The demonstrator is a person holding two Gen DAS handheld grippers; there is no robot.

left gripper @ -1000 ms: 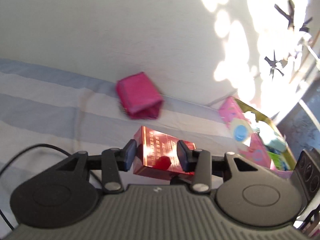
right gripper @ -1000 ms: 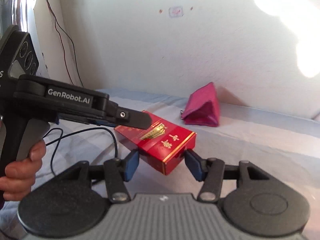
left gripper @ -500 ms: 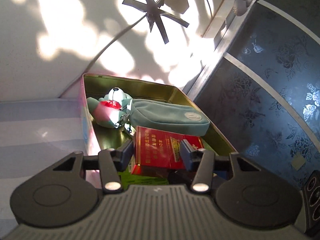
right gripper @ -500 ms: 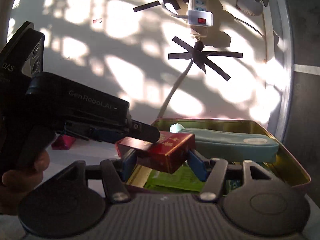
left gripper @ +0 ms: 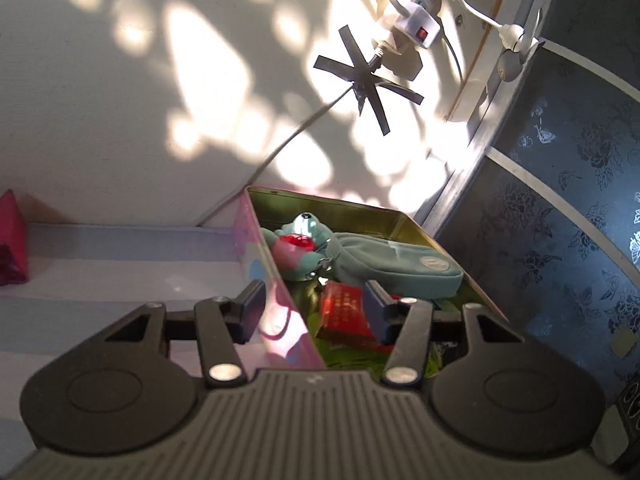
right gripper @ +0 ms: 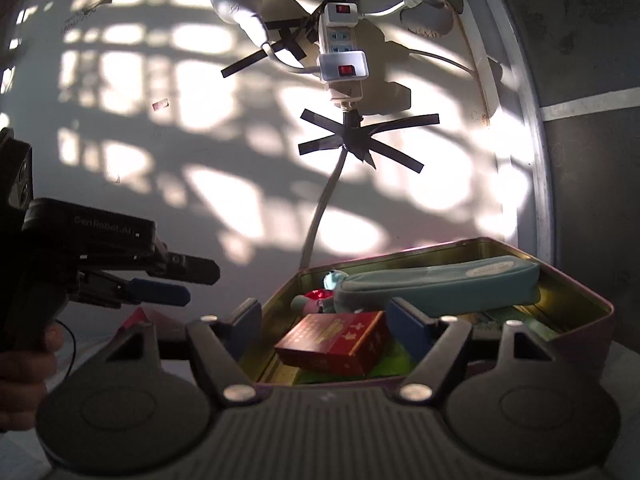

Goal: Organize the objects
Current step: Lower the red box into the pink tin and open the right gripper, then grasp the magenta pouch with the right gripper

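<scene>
- Since half a second earlier, the red box (right gripper: 336,342) had left both grippers and lay inside the tin (right gripper: 576,300), tilted on the green packets, and the left gripper (left gripper: 312,306) had slid sideways so its spread jaws straddled the tin's pink side wall (left gripper: 280,320).
- The tin stood against the sunlit wall beside the dark floral panel (left gripper: 560,208); a teal pouch (right gripper: 436,286) lay along its far side with a small plush toy (left gripper: 300,240) at one end.
- The right gripper (right gripper: 324,328) hung over the tin's near rim, jaws wide apart and holding nothing, the red box between them but apparently untouched, though glare made contact hard to judge.
- A magenta pouch (left gripper: 12,248) sat on the striped cloth, well apart from the tin, probably the next item to gather.
- To finish this step well, both tools should lift straight up with jaws kept open, so neither finger snags the rim or drags the box off its perch.
</scene>
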